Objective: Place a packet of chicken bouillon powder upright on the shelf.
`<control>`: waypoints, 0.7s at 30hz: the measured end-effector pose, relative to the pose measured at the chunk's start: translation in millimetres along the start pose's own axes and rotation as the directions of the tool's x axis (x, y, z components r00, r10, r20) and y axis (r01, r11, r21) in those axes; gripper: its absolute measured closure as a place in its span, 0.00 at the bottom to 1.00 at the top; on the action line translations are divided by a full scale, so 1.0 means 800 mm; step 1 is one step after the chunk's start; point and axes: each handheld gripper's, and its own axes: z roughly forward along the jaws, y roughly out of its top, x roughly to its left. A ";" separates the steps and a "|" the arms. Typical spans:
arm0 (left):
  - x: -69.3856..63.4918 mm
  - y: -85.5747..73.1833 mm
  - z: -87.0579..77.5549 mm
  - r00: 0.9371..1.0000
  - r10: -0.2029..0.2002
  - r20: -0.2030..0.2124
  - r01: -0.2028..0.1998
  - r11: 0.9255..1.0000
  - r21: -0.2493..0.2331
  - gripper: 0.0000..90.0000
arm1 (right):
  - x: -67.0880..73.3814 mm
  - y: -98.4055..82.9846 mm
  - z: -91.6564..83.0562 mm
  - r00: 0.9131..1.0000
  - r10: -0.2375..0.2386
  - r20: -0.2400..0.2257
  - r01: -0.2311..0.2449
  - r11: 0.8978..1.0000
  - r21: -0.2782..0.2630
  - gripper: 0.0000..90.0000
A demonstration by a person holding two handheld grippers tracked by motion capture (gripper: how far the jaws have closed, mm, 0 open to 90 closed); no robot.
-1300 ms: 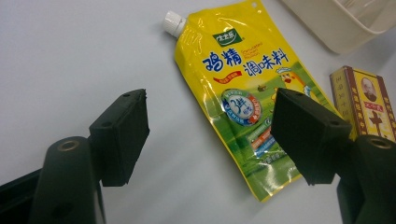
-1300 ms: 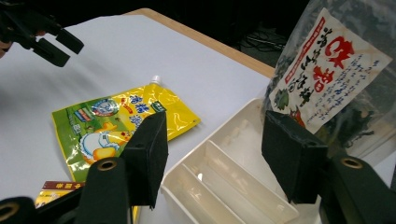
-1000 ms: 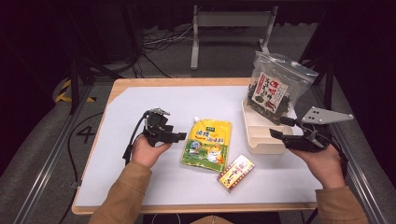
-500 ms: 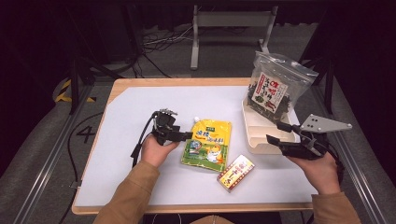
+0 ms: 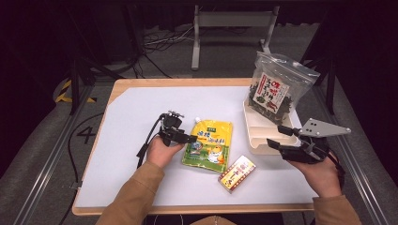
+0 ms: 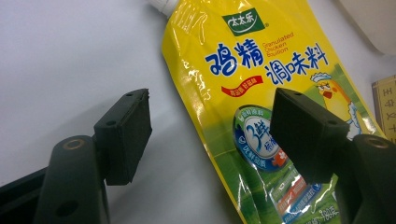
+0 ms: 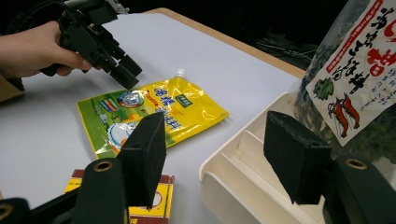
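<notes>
A white-topped bench [image 5: 136, 112] seen from above. At left-centre, the left tongs [image 5: 187, 138] hang with jaws wide, empty, straddling the near-left edge of a yellow seasoning pouch [image 5: 209, 146]; in the left gripper view neither pad touches it. The pouch lies flat mid-bench, cap pointing far. Just right and nearer lies a small red-and-yellow box [image 5: 237, 173]. Farther right, a cream divided tray [image 5: 256, 140] holds a dried-seaweed bag [image 5: 276, 89] upright at its far end. The right tongs [image 5: 281, 138] hover open, empty, by the tray's near end. Judged progress: one item trayed; pouch not yet gripped, box untouched.
</notes>
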 end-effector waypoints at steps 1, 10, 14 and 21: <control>0.001 0.000 0.002 1.000 0.000 0.000 0.000 1.000 0.010 0.32 | 0.000 0.000 0.000 1.000 0.000 -0.001 0.000 1.000 0.002 0.43; -0.002 0.001 0.013 1.000 0.004 0.001 -0.004 0.999 0.046 0.33 | 0.003 -0.003 0.002 1.000 -0.004 -0.002 0.004 1.000 0.012 0.43; -0.006 0.000 0.015 1.000 0.017 0.015 -0.018 0.999 0.049 0.37 | 0.003 -0.003 0.003 1.000 -0.006 -0.003 0.006 1.000 0.015 0.43; -0.020 -0.003 0.019 0.999 0.038 -0.006 -0.037 0.998 0.053 0.46 | 0.004 -0.004 0.005 1.000 -0.005 -0.006 0.005 1.000 0.019 0.43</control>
